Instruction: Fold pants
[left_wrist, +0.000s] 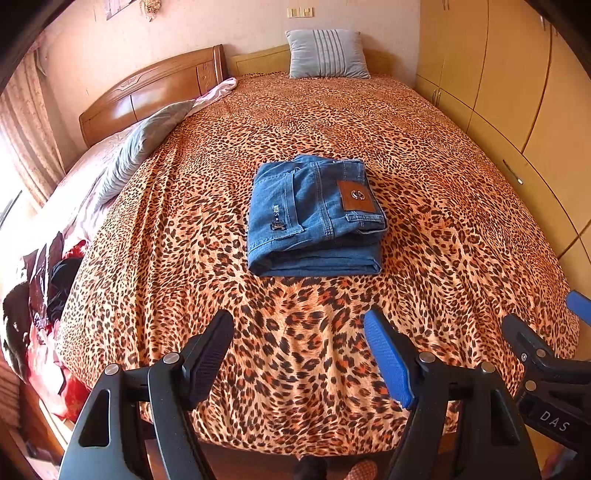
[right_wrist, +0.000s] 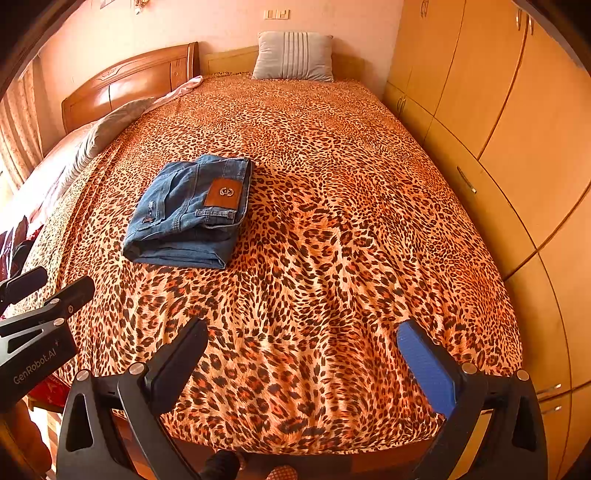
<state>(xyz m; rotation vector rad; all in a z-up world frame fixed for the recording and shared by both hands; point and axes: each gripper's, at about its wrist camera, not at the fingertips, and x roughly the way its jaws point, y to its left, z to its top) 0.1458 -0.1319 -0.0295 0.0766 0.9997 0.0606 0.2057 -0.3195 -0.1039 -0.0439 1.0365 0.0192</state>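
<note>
Left wrist view first: we see the blue denim pants (left_wrist: 316, 218) folded into a thick, squarish bundle, brown leather patch (left_wrist: 357, 196) facing up, lying mid-bed on the leopard-print bedspread (left_wrist: 424, 155). The cloth is soft and rippled near the foot end. Our left claw (left_wrist: 299, 349) hangs spread wide, one black ribbed pad, one blue, gripping nothing, above the spread's near edge. Our right claw (right_wrist: 303, 352) is just as wide and empty, well apart from the pants. A grey striped cushion (right_wrist: 295, 55) leans on the wooden headboard (right_wrist: 129, 83).
</note>
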